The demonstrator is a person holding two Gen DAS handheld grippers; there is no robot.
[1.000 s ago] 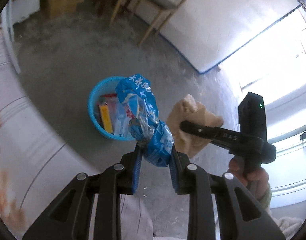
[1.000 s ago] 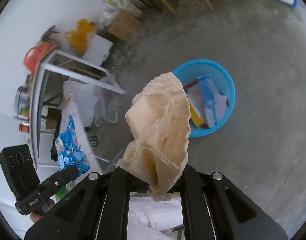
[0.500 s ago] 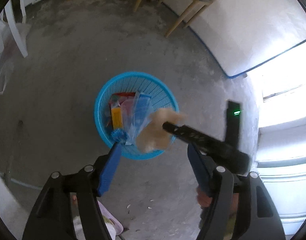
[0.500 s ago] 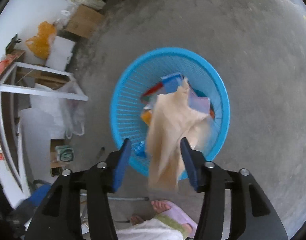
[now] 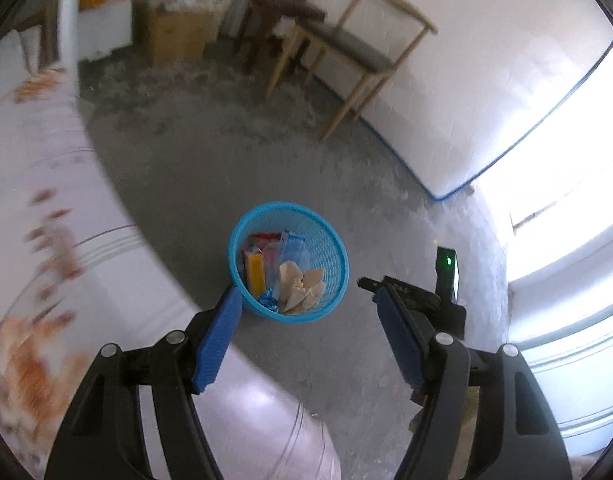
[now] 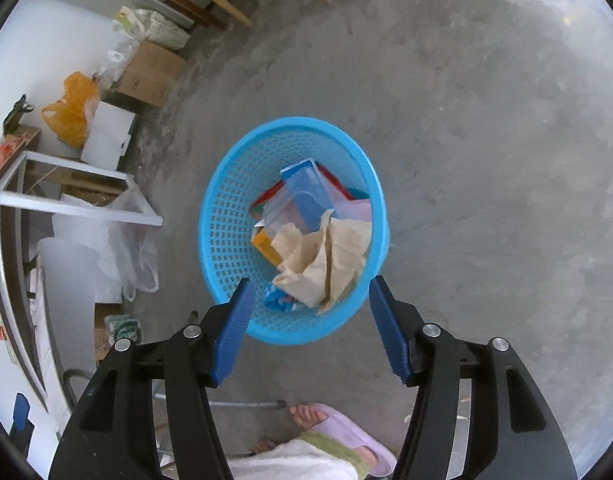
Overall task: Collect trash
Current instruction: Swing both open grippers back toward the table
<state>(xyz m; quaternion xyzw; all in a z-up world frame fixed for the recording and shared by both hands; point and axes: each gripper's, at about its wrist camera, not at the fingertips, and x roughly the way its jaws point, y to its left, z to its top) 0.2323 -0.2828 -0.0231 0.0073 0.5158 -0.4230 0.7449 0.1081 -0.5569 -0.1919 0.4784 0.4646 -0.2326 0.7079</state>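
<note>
Both loads have left the tongs since the earlier frames: blue wrapper (image 6: 280,301) and beige paper (image 6: 326,256) now lie inside the blue basket (image 6: 222,216) at frame centre. Left tongs (image 5: 306,322), lower centre, stand wide and empty; right tongs (image 6: 308,314) have just been opening, nothing between them. Confirm nothing overhangs the rim before lifting clear to fetch further trash.

Sky-blue lattice basket (image 6: 226,240) on mottled grey floor (image 6: 486,160). Inside: tan crumpled paper (image 6: 326,256), blue wrapper (image 6: 278,300), orange box (image 6: 266,246). Black grippers with ribbed blue pads (image 6: 234,326); lilac slipper (image 6: 346,420).
</note>
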